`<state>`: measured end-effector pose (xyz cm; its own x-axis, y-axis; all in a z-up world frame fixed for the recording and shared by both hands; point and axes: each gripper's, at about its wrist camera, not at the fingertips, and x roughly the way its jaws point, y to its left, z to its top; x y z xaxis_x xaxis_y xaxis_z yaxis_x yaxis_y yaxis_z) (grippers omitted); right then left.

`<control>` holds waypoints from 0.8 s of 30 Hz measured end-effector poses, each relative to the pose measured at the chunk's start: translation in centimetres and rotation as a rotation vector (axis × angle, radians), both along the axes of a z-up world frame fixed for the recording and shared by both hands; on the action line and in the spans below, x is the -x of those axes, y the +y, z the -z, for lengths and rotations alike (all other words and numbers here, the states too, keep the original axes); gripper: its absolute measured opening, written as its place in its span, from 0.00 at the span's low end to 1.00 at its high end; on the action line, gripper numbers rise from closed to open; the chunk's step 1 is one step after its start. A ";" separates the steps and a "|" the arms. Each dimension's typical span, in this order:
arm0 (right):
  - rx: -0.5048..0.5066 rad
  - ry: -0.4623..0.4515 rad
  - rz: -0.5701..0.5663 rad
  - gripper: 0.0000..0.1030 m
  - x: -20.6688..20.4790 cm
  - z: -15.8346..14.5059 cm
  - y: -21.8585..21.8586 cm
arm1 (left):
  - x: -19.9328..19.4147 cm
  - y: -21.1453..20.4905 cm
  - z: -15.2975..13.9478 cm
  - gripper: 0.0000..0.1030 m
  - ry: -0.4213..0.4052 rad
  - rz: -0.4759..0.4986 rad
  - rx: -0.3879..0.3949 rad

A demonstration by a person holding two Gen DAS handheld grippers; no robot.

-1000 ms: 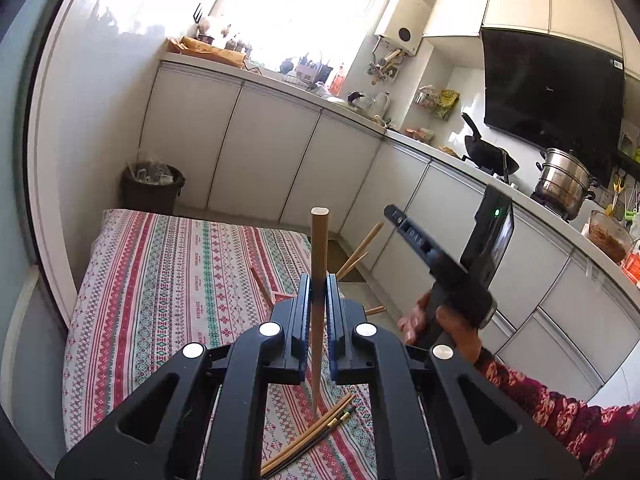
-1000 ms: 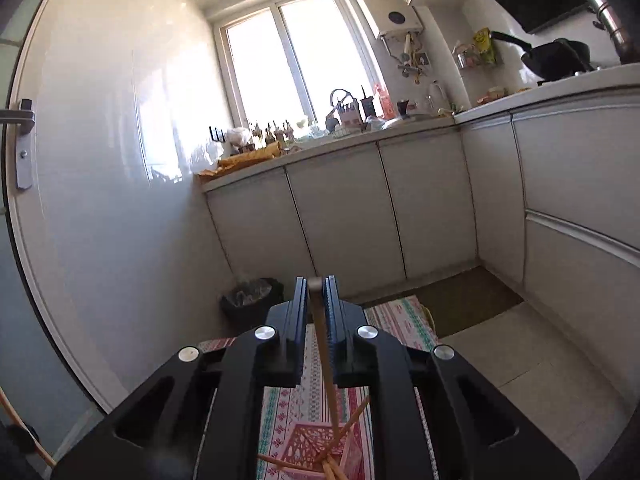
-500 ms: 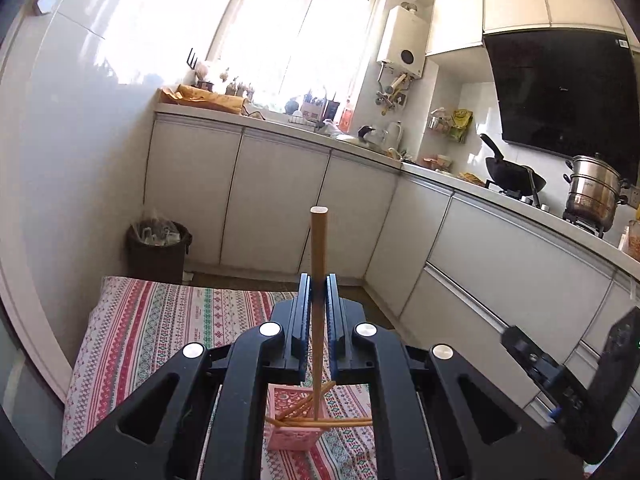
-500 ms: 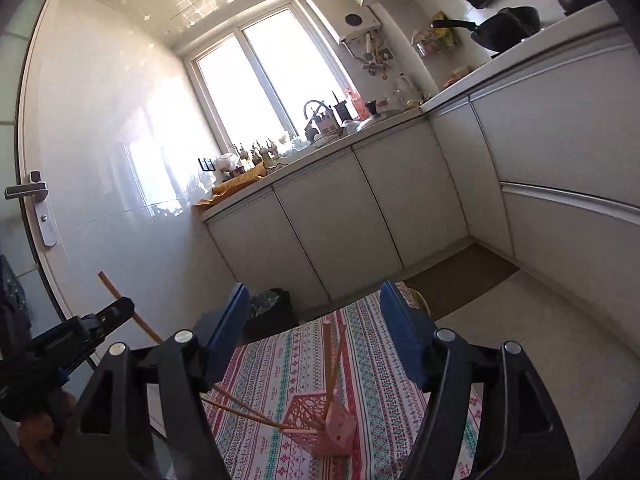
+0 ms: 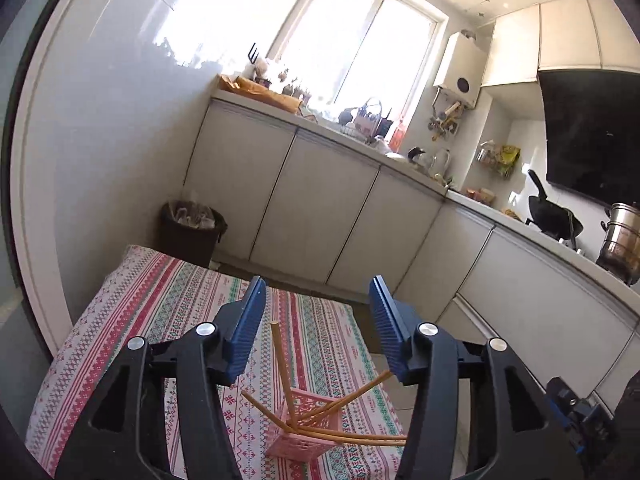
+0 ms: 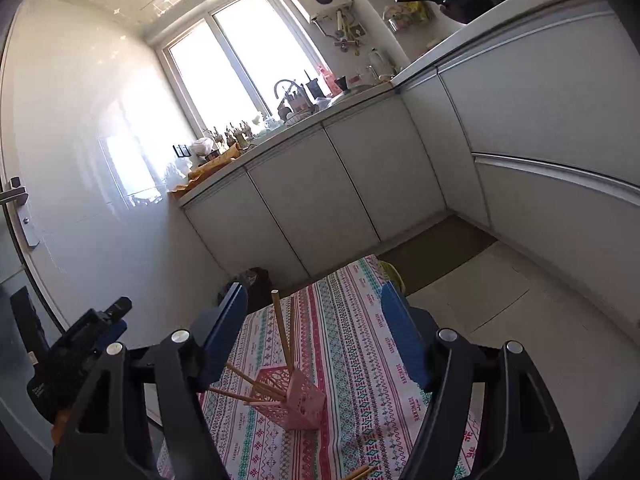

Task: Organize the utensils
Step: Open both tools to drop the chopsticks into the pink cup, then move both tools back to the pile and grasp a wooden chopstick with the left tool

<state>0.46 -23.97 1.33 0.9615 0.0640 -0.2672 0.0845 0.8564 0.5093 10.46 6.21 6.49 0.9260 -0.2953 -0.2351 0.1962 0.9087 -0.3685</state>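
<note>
Closest to the lens in the left wrist view, the left gripper [image 5: 316, 320] has its blue-padded fingers [image 5: 244, 328] spread wide apart with nothing between them. It is pitched down over the counter [image 5: 140, 320], which is covered by a cloth striped in red, green and white. The right gripper [image 6: 314, 328] is in the same state: its fingers [image 6: 404, 340] stand well apart and hold nothing, and it too looks down and forward over the cloth. Each gripper shows at the edge of the other's view, the right one low at the right border of the left view and the left one low at the left border of the right view.

Below and between both pairs of fingers stands the pink lattice basket [image 6: 298, 400], upright on the cloth near the middle of the counter. Wooden chopsticks [image 5: 282, 364] sit in it: one leans close to upright, and several others splay out low over the rim to the sides. In the right wrist view the tips of a few more chopsticks [image 6: 358, 473] lie on the cloth at the bottom edge, apart from the basket. The cloth carries rows of small printed lettering along its stripes, too small to read with confidence.

Past the far edge of the counter, a dark waste bin [image 5: 190, 232] stands on the floor against the wall. Beyond it runs a row of white cabinets [image 5: 312, 208] under a cluttered worktop and a bright window [image 5: 352, 44]. A white water heater [image 5: 460, 68] hangs beside the window, and further right a black wok [image 5: 550, 216] and a steel pot [image 5: 624, 240] sit on the stove.
</note>
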 end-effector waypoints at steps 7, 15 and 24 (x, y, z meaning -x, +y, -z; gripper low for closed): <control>0.015 0.047 0.016 0.78 0.7 0.0 0.5 | 4.1 -0.1 -2.1 0.82 -0.034 0.062 -0.049; 0.087 0.199 0.021 0.93 2.1 2.3 1.7 | 6.2 -1.8 2.6 0.93 0.122 0.159 -0.159; 0.161 0.335 -0.029 0.93 3.1 5.1 3.3 | 7.0 -3.1 6.4 0.93 0.267 0.202 -0.254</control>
